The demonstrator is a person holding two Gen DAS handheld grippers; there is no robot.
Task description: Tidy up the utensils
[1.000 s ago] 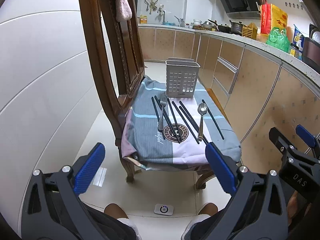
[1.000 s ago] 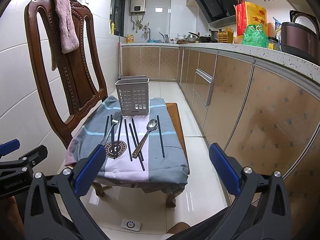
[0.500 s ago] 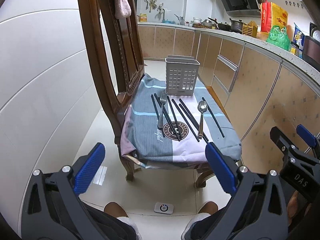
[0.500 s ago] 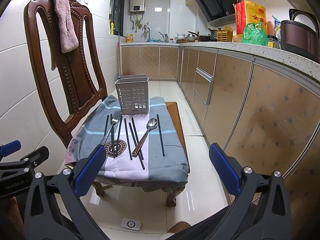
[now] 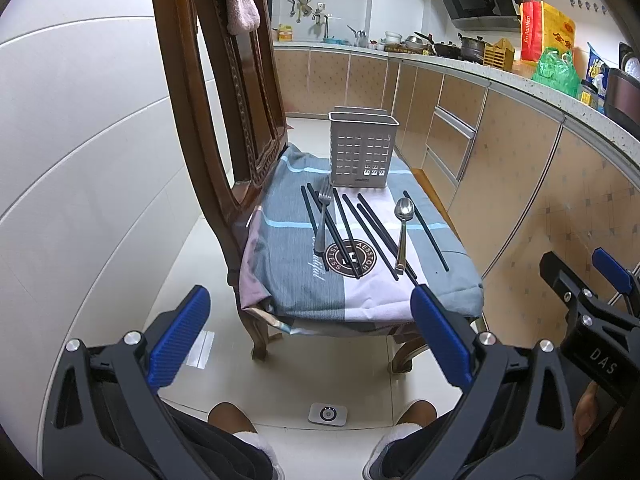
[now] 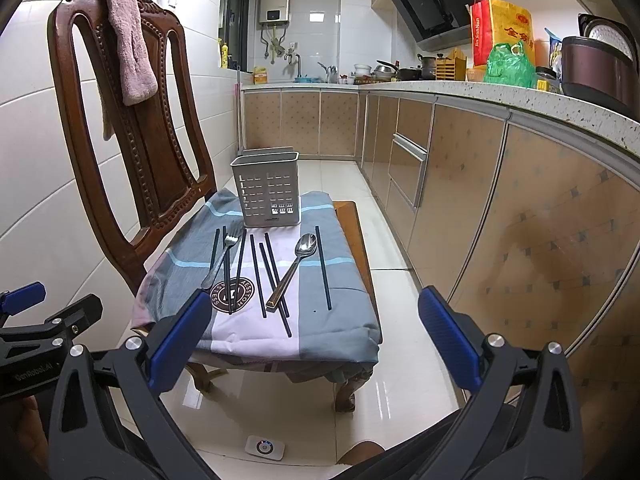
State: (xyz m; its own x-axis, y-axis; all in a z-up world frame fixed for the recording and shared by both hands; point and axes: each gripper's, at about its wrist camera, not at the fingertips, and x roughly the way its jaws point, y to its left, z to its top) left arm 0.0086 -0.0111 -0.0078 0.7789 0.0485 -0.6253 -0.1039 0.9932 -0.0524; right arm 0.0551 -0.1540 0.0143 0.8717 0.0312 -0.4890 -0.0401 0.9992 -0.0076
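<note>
A grey slotted utensil holder (image 5: pixel 363 148) (image 6: pixel 269 190) stands at the back of a cloth-covered chair seat (image 5: pixel 296 280) (image 6: pixel 340 280). In front of it lie a fork (image 5: pixel 323 216) (image 6: pixel 222 258), a spoon (image 5: pixel 403 232) (image 6: pixel 294 270) and several black chopsticks (image 5: pixel 426 230) (image 6: pixel 322 266). My left gripper (image 5: pixel 310 332) is open, low and short of the seat's near edge. My right gripper (image 6: pixel 314 334) is open too, just off the seat's front edge. Both are empty. The right gripper also shows at the edge of the left wrist view (image 5: pixel 592 304).
A carved wooden chair back (image 6: pixel 136 120) with a pink towel (image 6: pixel 128 40) rises left of the seat. Kitchen cabinets (image 6: pixel 460 200) and a cluttered counter (image 6: pixel 520 88) run along the right. A small white device (image 5: pixel 327 414) lies on the tiled floor between a person's feet (image 5: pixel 232 420).
Both grippers have drifted slightly closer to the chair; the seat looks a little larger. Nothing on the cloth has moved.
</note>
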